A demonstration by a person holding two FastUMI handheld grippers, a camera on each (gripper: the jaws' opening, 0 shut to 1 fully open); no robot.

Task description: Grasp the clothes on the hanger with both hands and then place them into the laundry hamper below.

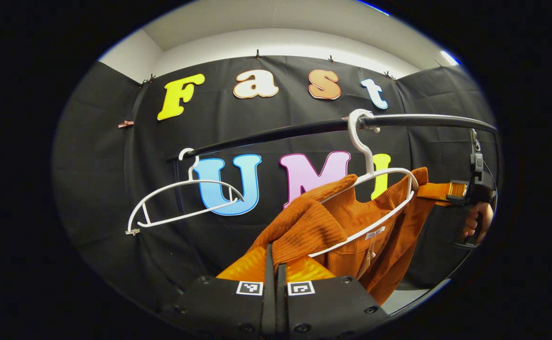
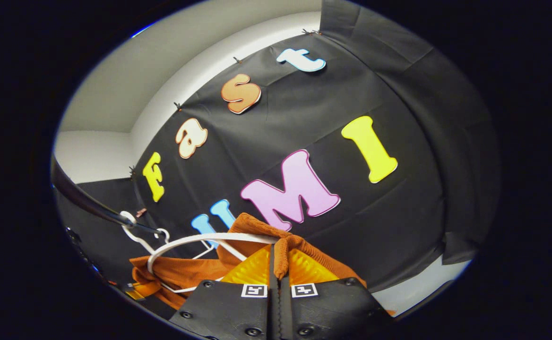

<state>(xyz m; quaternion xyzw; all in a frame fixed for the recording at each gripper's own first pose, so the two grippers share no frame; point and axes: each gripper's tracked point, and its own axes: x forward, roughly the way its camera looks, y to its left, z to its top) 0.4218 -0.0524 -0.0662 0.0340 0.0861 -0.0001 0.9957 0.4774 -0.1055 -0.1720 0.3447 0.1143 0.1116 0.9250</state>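
Sweater (image 1: 351, 222) hangs on the white hanger (image 1: 375, 189) under the rail (image 1: 304, 127); left gripper (image 1: 276, 269) and right gripper (image 2: 276, 274) each pinch its shoulder fabric tight.

We are seeing even, soft light coming from above; the white ceiling (image 1: 280, 28) is glowing brightly. The black cloth wall (image 1: 101, 189) is staying dim, without hard shadows. The rail (image 1: 304, 128) is bending strongly from the fisheye lens. We are noticing slight blur toward both views' edges.
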